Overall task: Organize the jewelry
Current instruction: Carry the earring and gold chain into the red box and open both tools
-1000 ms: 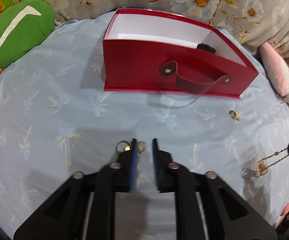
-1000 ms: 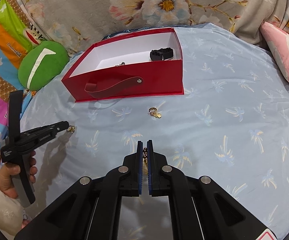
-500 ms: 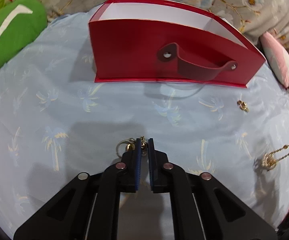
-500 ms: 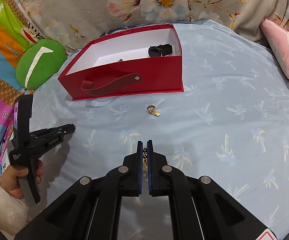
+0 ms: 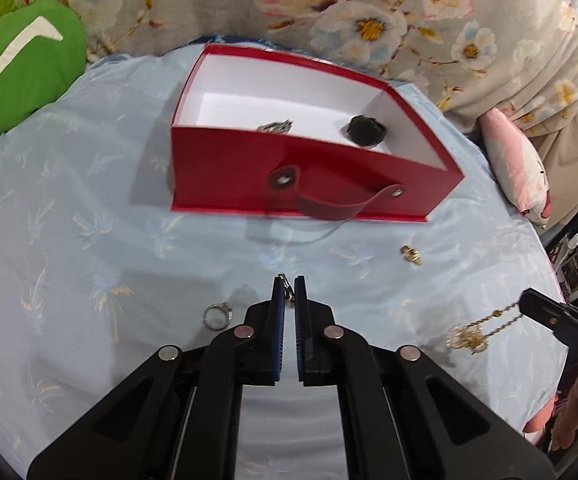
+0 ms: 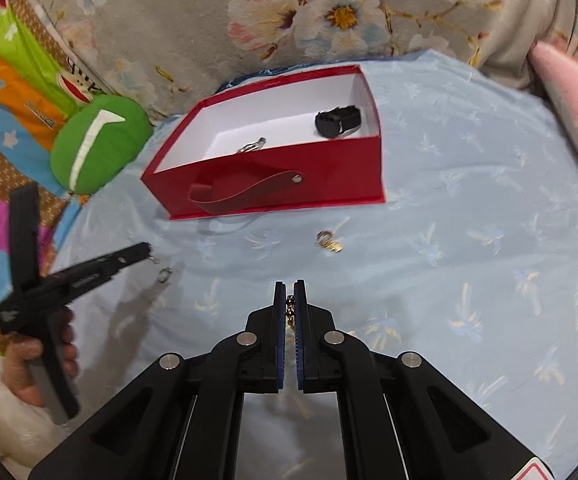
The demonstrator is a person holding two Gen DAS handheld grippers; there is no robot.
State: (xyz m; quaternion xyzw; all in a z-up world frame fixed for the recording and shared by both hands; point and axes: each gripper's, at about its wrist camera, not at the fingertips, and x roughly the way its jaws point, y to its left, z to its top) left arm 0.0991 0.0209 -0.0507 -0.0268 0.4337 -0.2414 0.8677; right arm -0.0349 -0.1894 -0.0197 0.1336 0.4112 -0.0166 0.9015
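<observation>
Left gripper (image 5: 287,280): closed on a small silvery earring (image 5: 287,294), above the bed (image 5: 89,280).
Right gripper (image 6: 289,286): closed on a gold chain (image 6: 290,308).
Silver ring (image 5: 217,316): on the bed, just left of the left gripper.
Gold ring (image 6: 328,240): on the bed before the red box (image 6: 309,172).
Red box: farthest; black watch (image 6: 337,121) inside.

A red box (image 5: 249,172) with a white inside and a dark red strap handle stands open at the far middle of the bed; inside lie a black watch (image 5: 367,130) toward its right end and a small silvery piece (image 5: 276,126) near the front wall. On the sheet, a silver ring (image 5: 217,316) lies near left, a gold ring (image 5: 409,254) right of centre, and a gold chain (image 5: 477,330) hangs far right.
</observation>
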